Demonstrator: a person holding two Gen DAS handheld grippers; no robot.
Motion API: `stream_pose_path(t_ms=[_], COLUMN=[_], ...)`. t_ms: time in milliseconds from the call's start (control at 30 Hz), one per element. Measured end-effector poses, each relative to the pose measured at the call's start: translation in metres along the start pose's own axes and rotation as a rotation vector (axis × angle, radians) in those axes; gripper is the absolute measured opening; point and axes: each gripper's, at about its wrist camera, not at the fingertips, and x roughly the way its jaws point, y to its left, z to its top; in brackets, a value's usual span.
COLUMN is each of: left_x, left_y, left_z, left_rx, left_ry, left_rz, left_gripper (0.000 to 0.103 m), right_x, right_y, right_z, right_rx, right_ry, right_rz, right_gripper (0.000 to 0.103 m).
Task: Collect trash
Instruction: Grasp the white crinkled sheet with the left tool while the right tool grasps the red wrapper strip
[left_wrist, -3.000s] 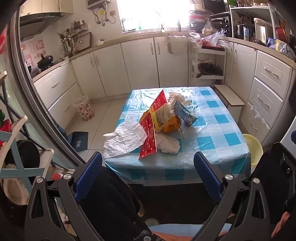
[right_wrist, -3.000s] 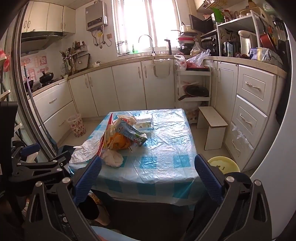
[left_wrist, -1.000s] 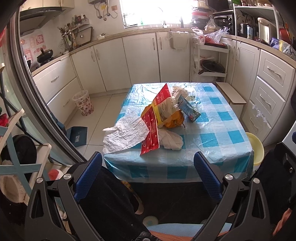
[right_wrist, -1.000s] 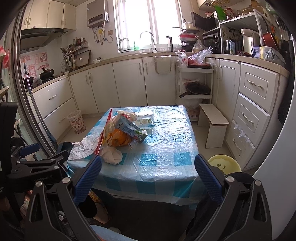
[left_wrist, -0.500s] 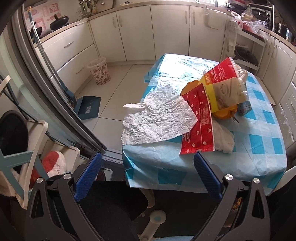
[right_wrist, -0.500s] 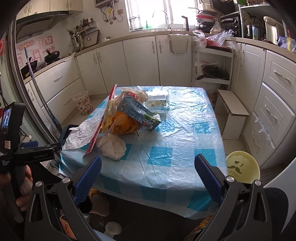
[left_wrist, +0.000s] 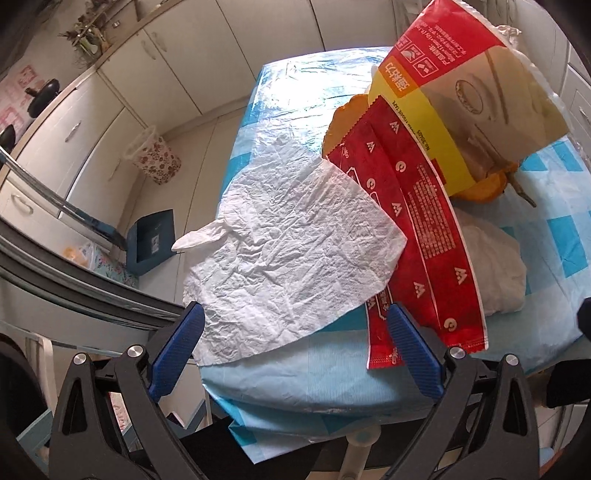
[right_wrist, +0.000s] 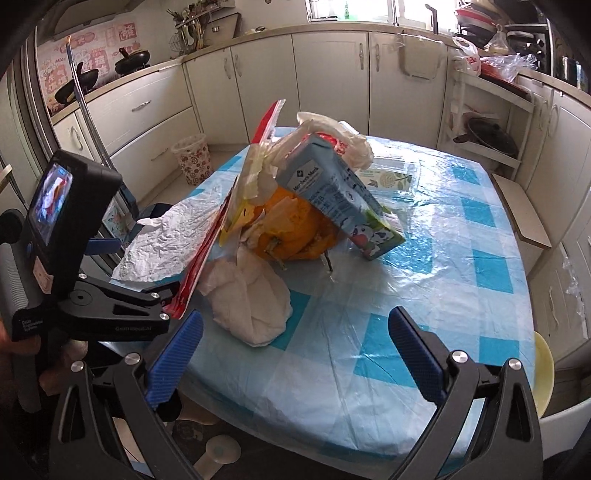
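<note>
The left tongs are wide open and grip nothing. They hover at the near left corner of the worktop, which carries a blue checked cloth. Directly ahead of them lies the white crumpled paper, flat, with its left part hanging over the edge. Its lower edge sits just between the two blue pads, so this sheet is the nearest piece of trash to the left tongs.

To the right of the paper lies the long red wrapper. Its long axis runs from the far pile toward the near edge, and its near end is just beside the right pad. Behind it stands the red and yellow bag over something orange, and a white wad lies at the right.

The right tongs are open also and empty, near the front edge. The wad is just ahead of them, slightly left. Farther back the blue milk carton leans on the orange peel.

I judge the left hand is nearer to the paper, the right hand to the wad
</note>
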Motion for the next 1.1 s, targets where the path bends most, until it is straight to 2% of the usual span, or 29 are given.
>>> stream_pose_path(t_ms=[100, 167, 200, 267, 333, 433, 567, 633, 767, 967, 1033, 1100], left_x=[0.007, 0.013, 0.013, 0.013, 0.013, -0.002, -0.029, -0.034, -0.046, -0.066, -0.066, -0.066], left_y=[0.002, -0.001, -0.002, -0.005, -0.007, -0.005, 0.008, 0.012, 0.039, 0.089, 0.094, 0.093], left_z=[0.006, 0.008, 0.009, 0.01, 0.01, 0.008, 0.002, -0.001, -0.007, -0.02, -0.023, -0.024], left_rx=[-0.029, -0.024, -0.026, -0.013, -0.007, -0.013, -0.054, -0.07, -0.17, -0.345, -0.366, -0.36], left_ry=[0.002, 0.012, -0.003, -0.004, 0.0, -0.056, -0.136, -0.148, -0.184, -0.273, -0.276, -0.279], left_rz=[-0.055, -0.073, -0.082, -0.1, -0.118, -0.176, -0.302, -0.323, -0.363, -0.433, -0.449, -0.447], left_gripper=[0.081, 0.059, 0.053, 0.016, 0.002, 0.001, 0.001, 0.001, 0.001, 0.001, 0.001, 0.001], right_x=[0.014, 0.02, 0.022, 0.019, 0.024, 0.028, 0.01, 0.004, 0.016, 0.031, 0.038, 0.043], right_y=[0.004, 0.005, 0.006, 0.008, 0.007, 0.004, 0.001, 0.003, 0.01, 0.037, 0.044, 0.046], right_z=[0.004, 0.005, 0.005, 0.003, 0.002, 0.001, 0.004, 0.007, 0.014, 0.02, 0.024, 0.027], right_rx=[-0.006, -0.014, -0.017, -0.007, -0.012, -0.005, 0.061, 0.078, 0.134, 0.128, 0.136, 0.164], right_ry=[0.014, 0.017, 0.021, 0.017, 0.015, 0.02, -0.05, -0.075, -0.035, -0.003, 0.014, 0.035], right_rz=[0.004, 0.006, 0.004, 0.015, 0.01, 0.012, 0.148, 0.225, 0.28, 0.341, 0.339, 0.349], right_gripper=[0.096, 0.096, 0.096, 0.096, 0.096, 0.096, 0.096, 0.096, 0.095, 0.079, 0.074, 0.063])
